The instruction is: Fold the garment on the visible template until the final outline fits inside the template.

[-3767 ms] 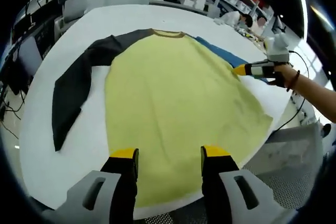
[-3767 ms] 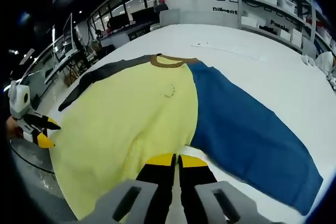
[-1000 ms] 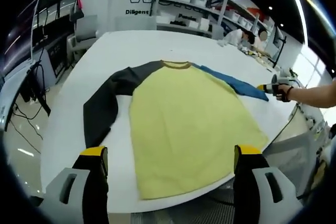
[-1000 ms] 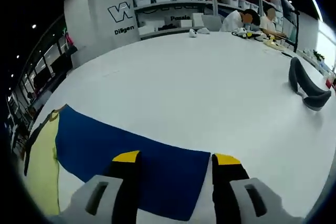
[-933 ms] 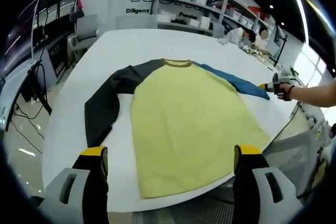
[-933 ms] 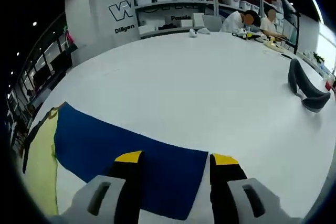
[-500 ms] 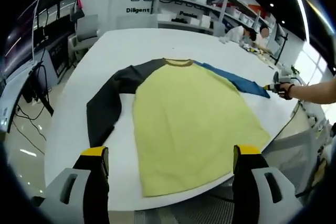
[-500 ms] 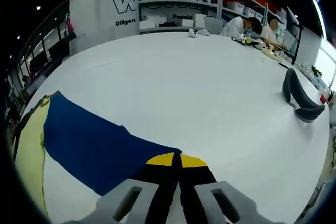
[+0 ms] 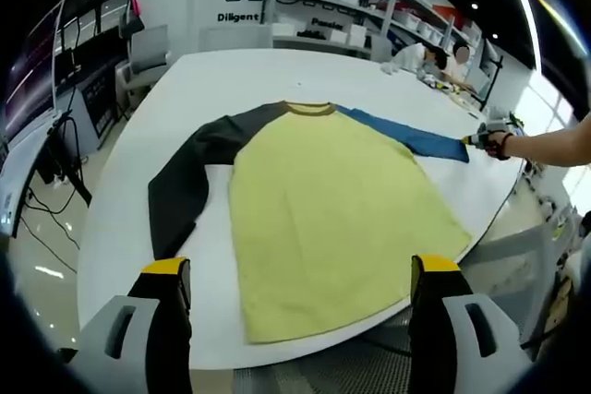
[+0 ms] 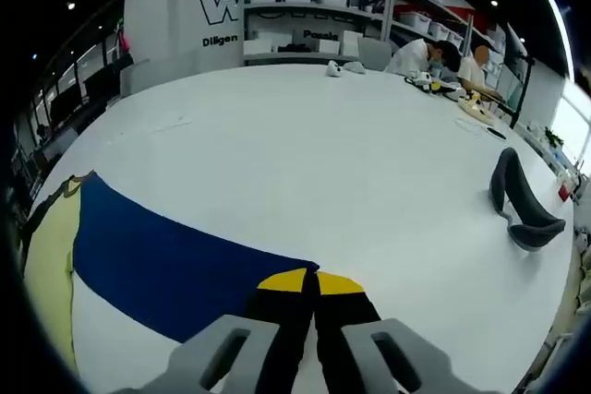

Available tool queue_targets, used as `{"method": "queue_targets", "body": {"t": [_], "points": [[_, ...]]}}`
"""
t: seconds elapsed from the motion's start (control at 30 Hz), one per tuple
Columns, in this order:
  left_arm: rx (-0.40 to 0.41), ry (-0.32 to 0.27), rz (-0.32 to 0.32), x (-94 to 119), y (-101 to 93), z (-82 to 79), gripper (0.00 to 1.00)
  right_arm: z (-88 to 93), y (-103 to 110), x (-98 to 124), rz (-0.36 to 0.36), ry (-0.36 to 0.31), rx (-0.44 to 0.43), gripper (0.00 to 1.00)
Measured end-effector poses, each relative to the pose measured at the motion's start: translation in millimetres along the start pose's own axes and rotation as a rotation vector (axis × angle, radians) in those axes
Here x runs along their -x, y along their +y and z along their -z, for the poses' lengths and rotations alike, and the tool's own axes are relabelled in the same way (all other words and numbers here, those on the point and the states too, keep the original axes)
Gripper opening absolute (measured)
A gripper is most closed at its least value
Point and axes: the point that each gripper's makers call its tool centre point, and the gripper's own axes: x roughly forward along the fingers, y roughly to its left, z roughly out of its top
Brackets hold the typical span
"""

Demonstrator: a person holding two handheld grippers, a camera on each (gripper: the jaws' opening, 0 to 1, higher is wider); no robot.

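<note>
garment's hem (image 9: 325, 320) hanging past table edge, blue sleeve (image 10: 175, 269) cuff under tool (image 10: 303, 281)

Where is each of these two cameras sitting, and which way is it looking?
Left gripper view: rides the left tool, open, at the white table's near edge, looking across the spread yellow-bodied shirt; the person's forearm shows at right.
Right gripper view: rides the right tool, shut on the shirt's blue sleeve, facing shelves and a dark curved object.
Shared: table, shirt, blue sleeve.
</note>
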Motion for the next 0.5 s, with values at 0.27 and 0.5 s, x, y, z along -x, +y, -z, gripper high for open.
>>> {"method": "queue_targets", "body": {"t": [0.27, 0.5], "points": [[0.005, 0.001, -0.003, 2, 2.5, -0.5, 0.99, -2.8, -13, -20, -0.021, 0.083, 0.011, 0.0], [0.009, -0.001, 0.004, 4, 0.7, -1.3, 0.99, 9.7, -23, -29, -0.022, 0.153, -0.012, 0.0]]}}
